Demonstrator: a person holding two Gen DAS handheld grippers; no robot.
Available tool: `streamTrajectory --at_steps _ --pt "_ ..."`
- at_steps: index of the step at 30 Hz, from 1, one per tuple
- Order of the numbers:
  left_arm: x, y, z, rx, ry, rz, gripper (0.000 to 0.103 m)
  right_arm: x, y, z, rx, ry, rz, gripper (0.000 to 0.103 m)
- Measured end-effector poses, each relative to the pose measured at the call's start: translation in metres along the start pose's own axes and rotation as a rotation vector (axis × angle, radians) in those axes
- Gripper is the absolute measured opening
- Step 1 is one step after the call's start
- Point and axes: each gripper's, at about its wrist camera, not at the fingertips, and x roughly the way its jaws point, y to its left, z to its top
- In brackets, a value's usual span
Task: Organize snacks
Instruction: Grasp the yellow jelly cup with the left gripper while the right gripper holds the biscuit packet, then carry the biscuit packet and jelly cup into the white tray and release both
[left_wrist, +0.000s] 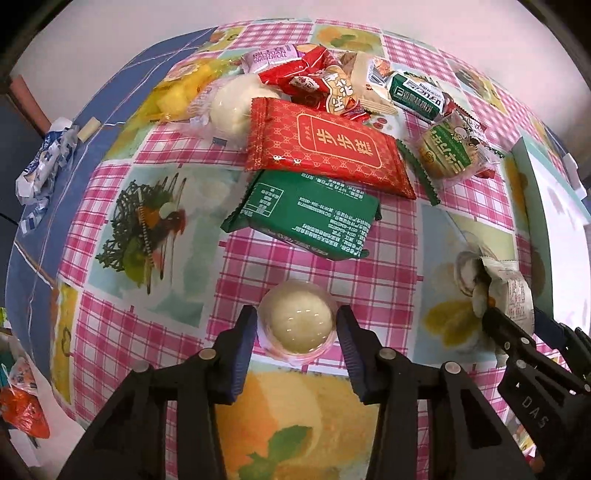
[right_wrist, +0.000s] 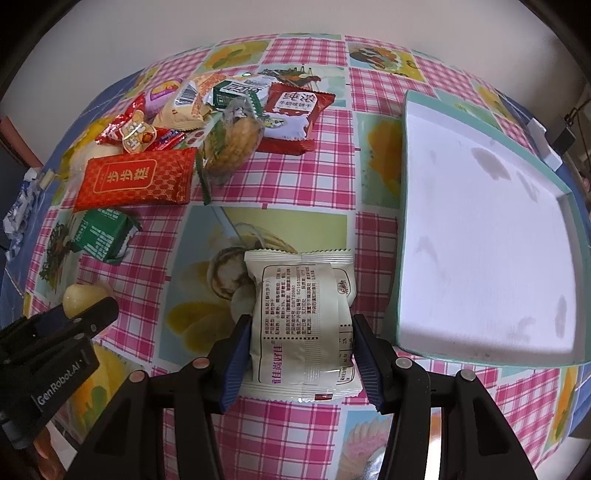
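Observation:
My left gripper (left_wrist: 296, 325) is shut on a round white bun in clear wrap (left_wrist: 297, 319), low over the checked tablecloth. My right gripper (right_wrist: 300, 334) is shut on a cream snack packet (right_wrist: 301, 325) with printed text, just left of the white tray (right_wrist: 487, 236). The right gripper and its packet also show in the left wrist view (left_wrist: 511, 299). A pile of snacks lies beyond: a red packet (left_wrist: 325, 146), a green packet (left_wrist: 306, 218), a second white bun (left_wrist: 231, 107) and several small packets (left_wrist: 413, 94).
The white tray with a teal rim (left_wrist: 532, 177) lies at the right side of the table. Crumpled blue-and-white wrappers (left_wrist: 44, 162) lie at the left edge. An orange bag (left_wrist: 22, 406) lies off the table, lower left.

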Motion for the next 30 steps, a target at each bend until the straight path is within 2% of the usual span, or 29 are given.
streamTrajectory --at_steps 11,20,24,30 --pt "-0.011 0.007 -0.003 -0.012 -0.011 -0.025 0.043 -0.011 -0.022 0.006 0.059 -0.004 0.055 0.055" --pt "-0.06 -0.007 0.01 0.003 -0.093 -0.064 0.043 -0.048 -0.043 0.024 0.119 -0.125 0.07 0.055" --pt "-0.075 -0.035 0.022 0.043 -0.122 -0.112 0.043 -0.058 -0.069 0.033 0.192 -0.176 -0.023 0.055" --pt "-0.069 -0.108 0.039 0.167 -0.115 -0.161 0.043 -0.051 -0.12 0.042 0.376 -0.203 -0.129 0.055"
